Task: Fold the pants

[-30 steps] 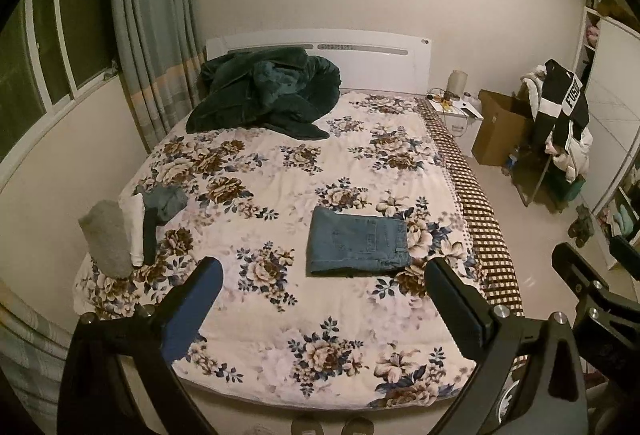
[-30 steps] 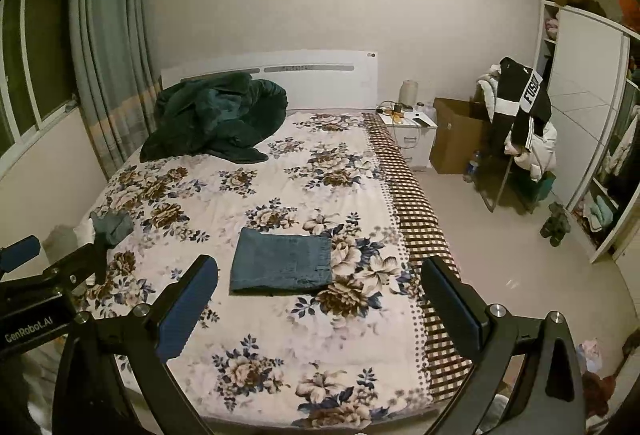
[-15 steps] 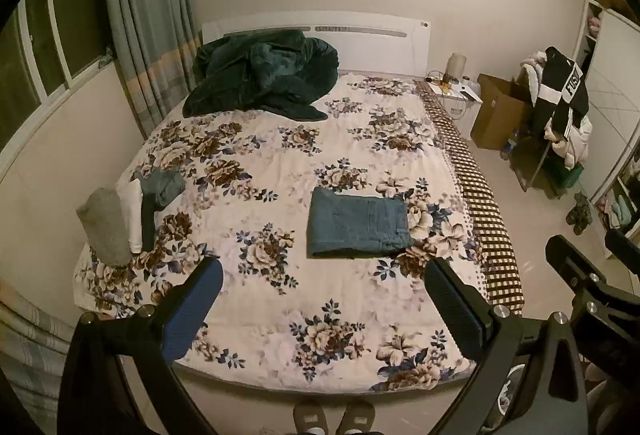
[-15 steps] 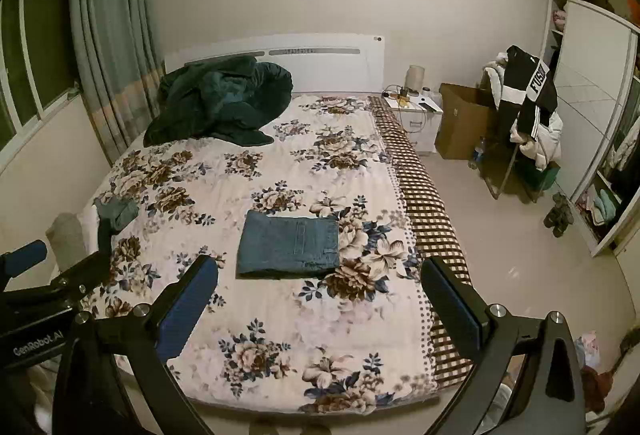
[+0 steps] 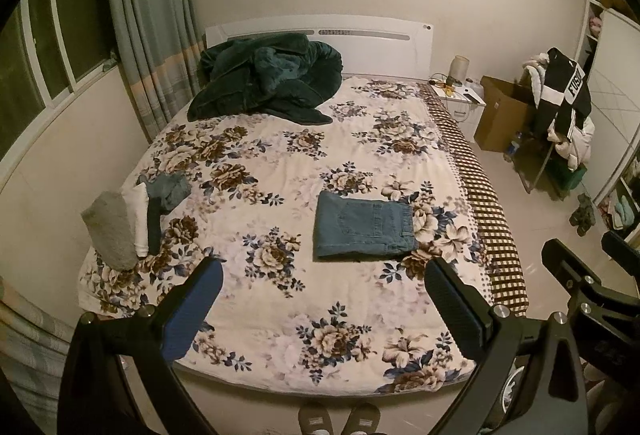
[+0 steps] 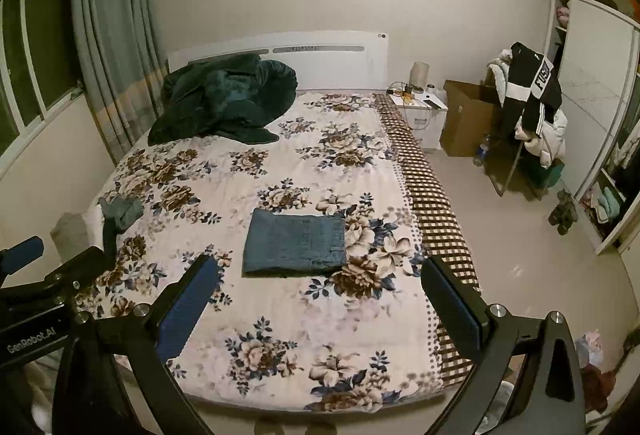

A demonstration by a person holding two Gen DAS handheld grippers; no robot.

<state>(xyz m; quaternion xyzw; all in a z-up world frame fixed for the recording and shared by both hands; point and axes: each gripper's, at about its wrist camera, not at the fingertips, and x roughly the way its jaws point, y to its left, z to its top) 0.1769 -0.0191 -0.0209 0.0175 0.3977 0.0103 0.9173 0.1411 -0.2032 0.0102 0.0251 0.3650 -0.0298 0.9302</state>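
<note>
A pair of blue jeans (image 5: 364,231) lies folded into a flat rectangle on the floral bedspread (image 5: 288,163), right of the bed's middle; it also shows in the right wrist view (image 6: 295,243). My left gripper (image 5: 322,271) is open and empty, held back from the foot of the bed, well short of the jeans. My right gripper (image 6: 318,269) is open and empty too, at the same distance. The right gripper's body shows at the left wrist view's right edge (image 5: 580,291), and the left gripper's body at the right wrist view's left edge (image 6: 44,283).
A stack of folded clothes (image 5: 128,219) stands at the bed's front left corner. A dark green blanket (image 5: 268,79) is heaped by the headboard. A nightstand (image 5: 460,95), cardboard box (image 5: 500,115) and clothes-laden chair (image 5: 560,123) stand on the right. Slippers (image 5: 340,419) show below.
Both grippers have drawn back and up from the bed, so more of the bed's foot and the floor shows. The jeans have not moved. Both grippers stay open.
</note>
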